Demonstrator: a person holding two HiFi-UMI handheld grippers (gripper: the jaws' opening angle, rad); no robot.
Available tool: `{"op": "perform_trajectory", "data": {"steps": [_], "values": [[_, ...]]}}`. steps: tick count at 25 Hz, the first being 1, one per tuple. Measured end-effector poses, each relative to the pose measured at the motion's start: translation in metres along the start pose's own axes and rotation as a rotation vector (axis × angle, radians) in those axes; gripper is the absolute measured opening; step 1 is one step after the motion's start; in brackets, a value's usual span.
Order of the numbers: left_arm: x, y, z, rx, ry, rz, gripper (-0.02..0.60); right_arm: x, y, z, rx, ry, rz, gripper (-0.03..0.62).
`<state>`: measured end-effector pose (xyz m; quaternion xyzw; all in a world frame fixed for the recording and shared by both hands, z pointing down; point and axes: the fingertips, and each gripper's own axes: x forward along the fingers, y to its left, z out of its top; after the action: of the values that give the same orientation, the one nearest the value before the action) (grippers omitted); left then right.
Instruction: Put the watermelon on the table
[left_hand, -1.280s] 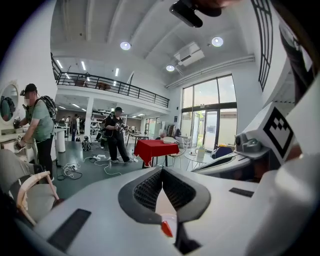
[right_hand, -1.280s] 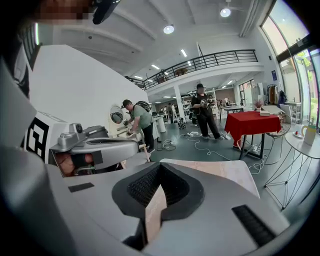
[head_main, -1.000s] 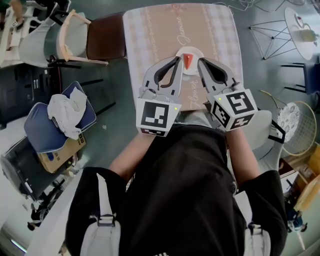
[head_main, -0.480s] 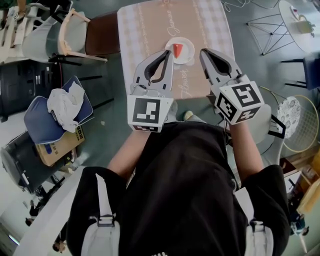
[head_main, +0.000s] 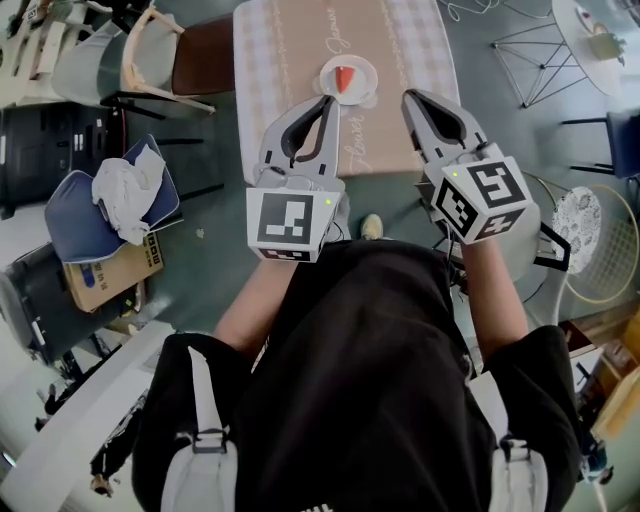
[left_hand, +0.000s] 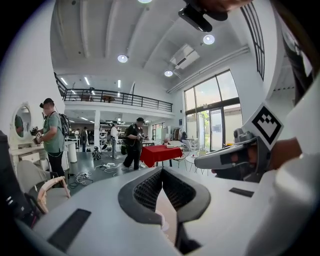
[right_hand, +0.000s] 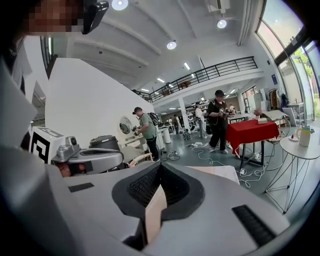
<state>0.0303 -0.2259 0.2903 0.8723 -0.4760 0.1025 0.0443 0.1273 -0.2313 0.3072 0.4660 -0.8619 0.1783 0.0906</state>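
Observation:
A red watermelon slice lies on a white plate on the table, which has a tan patterned cloth. My left gripper is shut and empty, its tip just short of the plate's near edge in the head view. My right gripper is also shut and empty, off to the right of the plate. In the left gripper view the left gripper shows its jaws meeting with nothing between them. The right gripper view shows the same of the right gripper.
A wooden chair with a brown seat stands at the table's left. Further left are a blue chair with white cloth and a cardboard box. A wire-frame stand and a round white table are at right. People stand by a red table.
Both grippers have drawn back from the plate and risen, still shut and empty. The watermelon stays on its plate, now farther beyond the tips.

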Motion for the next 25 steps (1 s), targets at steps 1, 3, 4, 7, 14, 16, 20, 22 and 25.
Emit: {"op": "perform_trajectory", "data": {"steps": [1, 3, 4, 7, 14, 16, 20, 22, 25], "values": [[-0.005, -0.004, 0.0, 0.001, -0.004, 0.006, 0.012, -0.006, 0.002, -0.002, -0.003, -0.002, 0.003, 0.014], [-0.018, -0.013, 0.0, -0.001, -0.01, 0.019, 0.012, -0.017, 0.007, -0.005, -0.011, -0.004, 0.011, 0.014], [-0.024, -0.018, 0.0, -0.001, -0.013, 0.024, 0.012, -0.023, 0.01, -0.007, -0.014, -0.007, 0.015, 0.014], [-0.04, -0.032, -0.001, 0.002, -0.018, 0.038, 0.012, -0.042, 0.016, -0.011, -0.022, -0.016, 0.024, 0.014], [-0.073, -0.064, -0.003, 0.01, -0.026, 0.065, 0.011, -0.085, 0.027, -0.017, -0.047, -0.035, 0.037, 0.014], [-0.078, -0.072, -0.001, 0.014, -0.028, 0.069, 0.011, -0.094, 0.031, -0.019, -0.053, -0.038, 0.042, 0.014], [-0.091, -0.086, 0.0, 0.028, -0.029, 0.076, 0.012, -0.11, 0.036, -0.029, -0.057, -0.034, 0.051, 0.014], [-0.098, -0.091, 0.0, 0.035, -0.029, 0.082, 0.012, -0.117, 0.04, -0.032, -0.06, -0.037, 0.056, 0.014], [-0.107, -0.098, -0.002, 0.039, -0.028, 0.087, 0.012, -0.126, 0.045, -0.033, -0.064, -0.043, 0.062, 0.014]]}}
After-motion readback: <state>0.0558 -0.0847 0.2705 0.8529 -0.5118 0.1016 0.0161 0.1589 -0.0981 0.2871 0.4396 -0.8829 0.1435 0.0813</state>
